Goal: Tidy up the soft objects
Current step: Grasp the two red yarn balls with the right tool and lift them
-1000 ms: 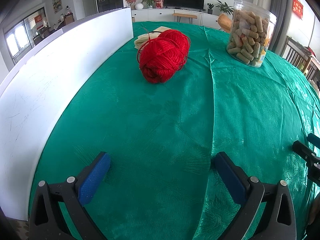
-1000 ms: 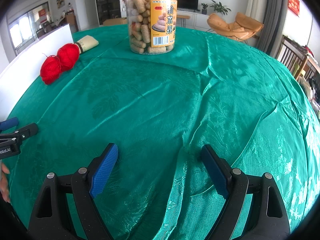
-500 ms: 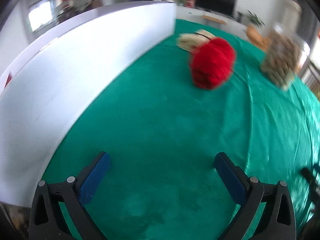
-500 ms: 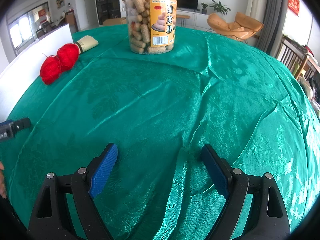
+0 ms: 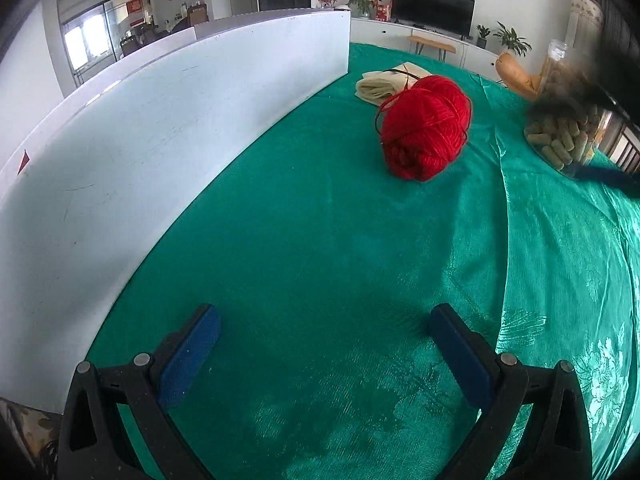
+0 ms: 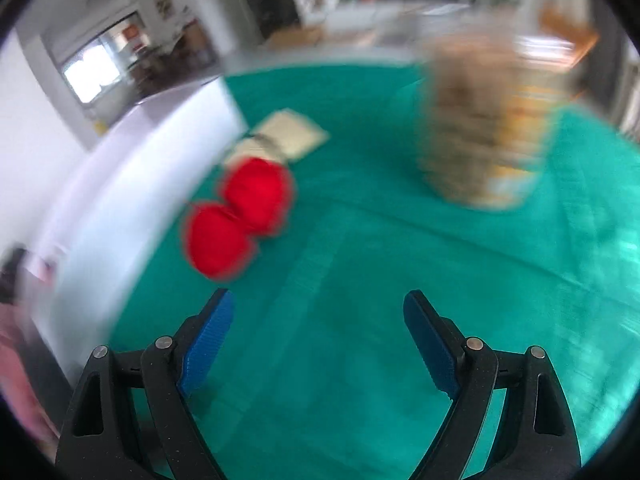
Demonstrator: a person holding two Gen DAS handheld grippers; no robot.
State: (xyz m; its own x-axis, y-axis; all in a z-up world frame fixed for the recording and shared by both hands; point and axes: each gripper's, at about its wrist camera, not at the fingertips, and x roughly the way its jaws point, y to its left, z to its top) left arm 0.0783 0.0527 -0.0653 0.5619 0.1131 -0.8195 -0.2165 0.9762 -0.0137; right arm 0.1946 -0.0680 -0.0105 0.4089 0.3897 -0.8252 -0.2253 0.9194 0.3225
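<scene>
A red skein of yarn [image 5: 425,128] lies on the green tablecloth [image 5: 320,248], well ahead of my left gripper [image 5: 325,322], which is open and empty. A beige folded cloth [image 5: 384,82] lies just behind the yarn. In the blurred right wrist view the red yarn [image 6: 240,220] sits ahead and left of my right gripper [image 6: 318,308], also open and empty. The beige cloth [image 6: 288,134] shows beyond it. The right gripper appears as a dark blur [image 5: 600,160] at the right edge of the left wrist view.
A white board [image 5: 160,128] stands upright along the table's left side. A clear jar of snacks [image 5: 568,120] stands at the right, seen blurred as the jar [image 6: 488,132] in the right wrist view. Room furniture lies beyond the table.
The right gripper has swung fast to the left and forward, bringing the yarn much nearer in its view. The left gripper's view has steadied, with the yarn ahead to the right.
</scene>
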